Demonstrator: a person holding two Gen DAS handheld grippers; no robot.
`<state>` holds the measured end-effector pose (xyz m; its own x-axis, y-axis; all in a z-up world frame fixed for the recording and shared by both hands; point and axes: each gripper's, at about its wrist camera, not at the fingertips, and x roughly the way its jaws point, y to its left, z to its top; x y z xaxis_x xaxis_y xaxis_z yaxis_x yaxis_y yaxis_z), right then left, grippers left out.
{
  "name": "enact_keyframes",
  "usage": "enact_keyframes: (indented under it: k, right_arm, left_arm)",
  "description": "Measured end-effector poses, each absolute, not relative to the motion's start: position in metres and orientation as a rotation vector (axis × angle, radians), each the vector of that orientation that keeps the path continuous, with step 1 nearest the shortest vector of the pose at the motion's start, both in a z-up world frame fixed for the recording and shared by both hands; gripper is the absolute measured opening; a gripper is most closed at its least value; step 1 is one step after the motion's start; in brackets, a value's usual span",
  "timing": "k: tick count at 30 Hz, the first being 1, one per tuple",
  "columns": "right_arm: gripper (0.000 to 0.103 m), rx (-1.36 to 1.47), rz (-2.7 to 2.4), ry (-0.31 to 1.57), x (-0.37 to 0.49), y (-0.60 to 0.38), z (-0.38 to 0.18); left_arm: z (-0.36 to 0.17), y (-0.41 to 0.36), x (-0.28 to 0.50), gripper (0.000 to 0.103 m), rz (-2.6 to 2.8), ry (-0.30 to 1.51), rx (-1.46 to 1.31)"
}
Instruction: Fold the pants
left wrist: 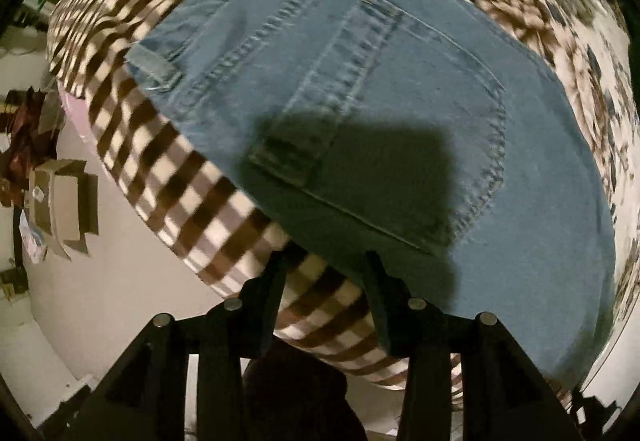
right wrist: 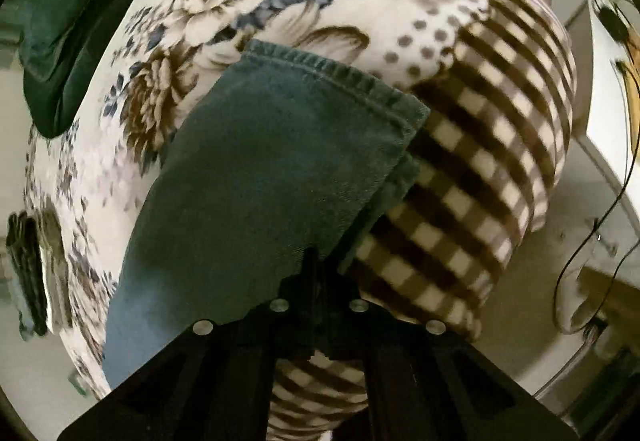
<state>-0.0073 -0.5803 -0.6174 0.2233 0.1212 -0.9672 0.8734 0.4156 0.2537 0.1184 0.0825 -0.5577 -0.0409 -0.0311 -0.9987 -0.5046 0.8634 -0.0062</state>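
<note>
Blue jeans lie flat on a bed. In the left wrist view I see their seat end [left wrist: 360,89] with a back pocket and belt loops. My left gripper [left wrist: 326,261] is open, its fingers apart at the near edge of the denim, holding nothing. In the right wrist view the leg end [right wrist: 280,145] with its hem lies ahead, two layers stacked. My right gripper [right wrist: 316,257] is shut, its fingers together on the near side edge of the jeans leg.
The bed cover has a brown-and-white check border [left wrist: 168,177] [right wrist: 480,161] and a floral middle [right wrist: 224,5]. Cardboard boxes [left wrist: 60,201] sit on the floor left of the bed. A dark green cushion [right wrist: 68,25] lies at the far left. A white cabinet with cables [right wrist: 612,89] stands right.
</note>
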Motion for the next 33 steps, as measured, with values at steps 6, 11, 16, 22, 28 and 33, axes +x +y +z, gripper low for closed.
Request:
enact_keyframes:
  k: [6, 11, 16, 22, 28, 33]
  right_arm:
    - [0.009, 1.110, -0.616, 1.294, -0.009, -0.584, -0.628]
    - [0.047, 1.139, -0.510, 1.239, -0.011, -0.542, -0.606]
    - [0.048, 1.148, -0.372, 1.296, 0.018, -0.464, -0.624]
    - [0.048, 1.121, -0.398, 1.382, 0.042, -0.402, -0.654]
    - [0.048, 1.069, -0.400, 1.424, 0.049, -0.379, -0.654]
    - [0.048, 1.063, -0.420, 1.445, 0.055, -0.379, -0.654]
  left_arm:
    - [-0.553, 0.116, 0.110, 0.037, 0.431, 1.527, -0.542]
    - [-0.547, 0.162, 0.107, 0.037, 0.477, 1.433, -0.677]
    - [-0.570, 0.211, 0.119, 0.039, 0.535, 1.385, -0.781]
    - [-0.549, 0.216, 0.126, 0.008, 0.509, 1.232, -0.740]
    - [-0.524, 0.223, 0.132, 0.008, 0.458, 1.160, -0.720]
    - [-0.565, 0.226, 0.136, 0.013, 0.448, 1.295, -0.754]
